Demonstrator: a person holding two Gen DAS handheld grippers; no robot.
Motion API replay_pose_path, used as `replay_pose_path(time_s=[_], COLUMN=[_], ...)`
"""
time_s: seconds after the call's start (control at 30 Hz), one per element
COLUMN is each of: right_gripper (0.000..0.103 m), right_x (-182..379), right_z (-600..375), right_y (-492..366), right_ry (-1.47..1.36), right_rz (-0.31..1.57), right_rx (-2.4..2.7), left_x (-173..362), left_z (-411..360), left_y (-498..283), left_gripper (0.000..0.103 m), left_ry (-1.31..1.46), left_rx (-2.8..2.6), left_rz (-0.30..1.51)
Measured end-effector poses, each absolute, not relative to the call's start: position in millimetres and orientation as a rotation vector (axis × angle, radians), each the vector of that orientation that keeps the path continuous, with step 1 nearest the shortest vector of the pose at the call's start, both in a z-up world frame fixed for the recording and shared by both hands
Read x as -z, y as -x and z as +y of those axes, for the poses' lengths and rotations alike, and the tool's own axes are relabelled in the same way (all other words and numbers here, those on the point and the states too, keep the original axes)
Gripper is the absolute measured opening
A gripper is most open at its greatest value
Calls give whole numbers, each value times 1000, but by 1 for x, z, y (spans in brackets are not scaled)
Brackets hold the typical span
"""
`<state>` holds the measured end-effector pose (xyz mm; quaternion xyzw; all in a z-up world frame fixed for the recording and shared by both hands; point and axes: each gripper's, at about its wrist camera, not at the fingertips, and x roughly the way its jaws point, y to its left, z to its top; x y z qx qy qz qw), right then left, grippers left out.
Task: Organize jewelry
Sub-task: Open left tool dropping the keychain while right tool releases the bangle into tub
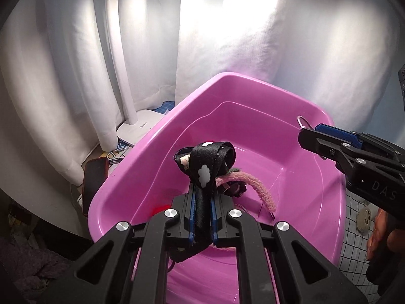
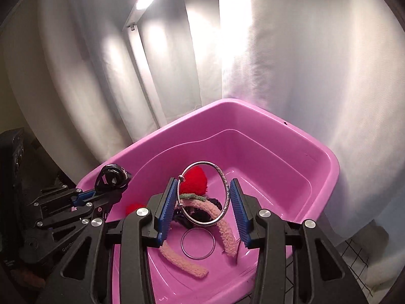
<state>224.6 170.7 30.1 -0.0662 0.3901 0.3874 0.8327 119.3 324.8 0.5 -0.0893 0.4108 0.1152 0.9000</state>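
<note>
Both loads over the pink tub (image 2: 316, 167) now. My left hand-held gripper (image 1: 202, 217) is clamped tight on the black ribbon (image 1: 205, 167); the right hand-held gripper (image 2: 202, 215) pinches the silver bangle (image 2: 205, 195) across its width, half-spread. I'd drop the bangle at 6 o'clock beside the flat ring (image 2: 198, 243), clear of the plush headband (image 2: 225, 230), then let the ribbon fall

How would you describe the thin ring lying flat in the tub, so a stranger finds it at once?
Look into the pink tub. On its floor, within the curve of the fuzzy pink headband, lies a thin ring. Unlike the silver bangle in the right gripper, it lies flat and unheld.
</note>
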Motion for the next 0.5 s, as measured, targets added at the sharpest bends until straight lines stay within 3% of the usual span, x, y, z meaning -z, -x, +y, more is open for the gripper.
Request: replay_pose_path(time_s=[0.37, 0.47, 0.5], right_gripper=[41, 42, 42], right_x=[-7, -5, -5], right_z=[195, 196, 196], right_y=[-258, -263, -264], right_ry=[190, 197, 200], right_rz=[952, 967, 968], right_rx=[-738, -723, -715], left_x=[25, 27, 26], left_z=[343, 344, 344], left_y=[-151, -150, -149], left_gripper=[12, 27, 46], left_ry=[207, 208, 206], left_rx=[-200, -200, -204], left_rz=[975, 985, 982])
